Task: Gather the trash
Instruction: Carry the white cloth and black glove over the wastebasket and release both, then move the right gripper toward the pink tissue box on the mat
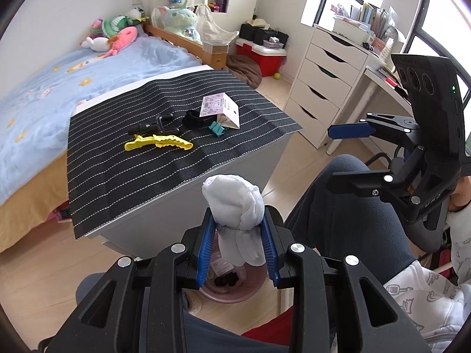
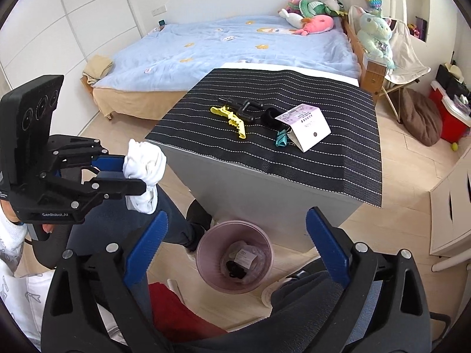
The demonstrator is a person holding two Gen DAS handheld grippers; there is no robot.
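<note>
A crumpled white tissue wad (image 1: 235, 203) is pinched between the blue pads of my left gripper (image 1: 238, 220), which is shut on it. It hangs above a pink waste bin (image 1: 235, 297) on the floor. In the right wrist view the same wad (image 2: 145, 158) sits in the left gripper (image 2: 135, 173) at the left, off to the side of the bin (image 2: 206, 253). The bin holds a clear wrapper with a label and something black. My right gripper (image 2: 237, 216) stands wide open and empty over the bin; in the left wrist view it (image 1: 344, 156) shows at the right.
A striped black mat (image 2: 338, 153) covers a grey cabinet behind the bin. On it lie a yellow clip (image 2: 232, 119), a black clip (image 2: 247, 107), a teal binder clip (image 2: 281, 139) and a folded card (image 2: 309, 129). The person's knees (image 1: 347, 206) flank the bin. Bed (image 2: 235, 44) behind, white drawers (image 1: 323, 88) right.
</note>
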